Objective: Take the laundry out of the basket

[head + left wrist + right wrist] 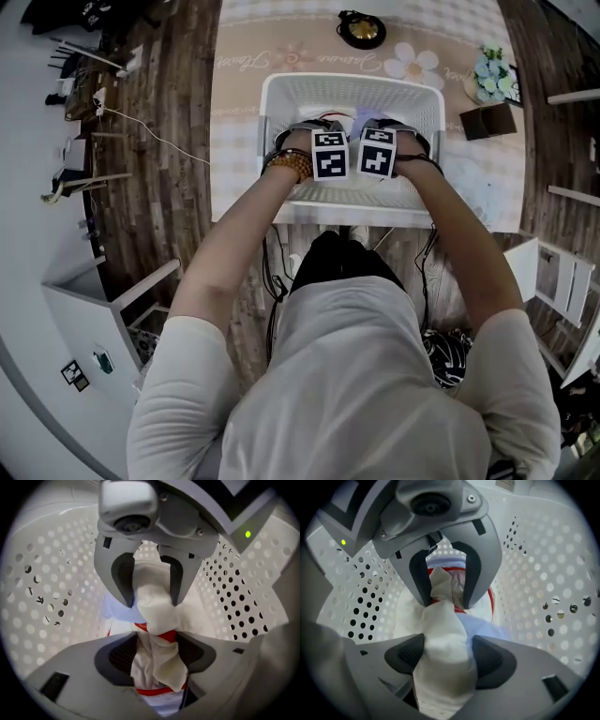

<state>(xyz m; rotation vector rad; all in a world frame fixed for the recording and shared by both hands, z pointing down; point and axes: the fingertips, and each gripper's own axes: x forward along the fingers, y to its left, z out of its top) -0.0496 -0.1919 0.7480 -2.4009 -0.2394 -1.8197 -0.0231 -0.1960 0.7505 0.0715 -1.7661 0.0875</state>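
Note:
Both grippers reach down into the white perforated laundry basket [281, 94] on the table and face each other over the same bunched white cloth with red trim [157, 667]. In the left gripper view, my left gripper [157, 656] stands wide, the cloth hanging loosely between its pads. Opposite it, my right gripper [150, 590] pinches the cloth's other end. The right gripper view shows my right gripper [443, 656] shut on the thick white fold [440, 667]. A light blue garment [487, 630] lies underneath on the basket floor.
The basket sits at the near edge of a table with a patterned cloth [244, 56]. At the far edge lies a round dark object [361, 30]. A flower pot [492, 75] and a brown box [487, 120] stand to the right. Basket walls [47, 597] close in on both grippers.

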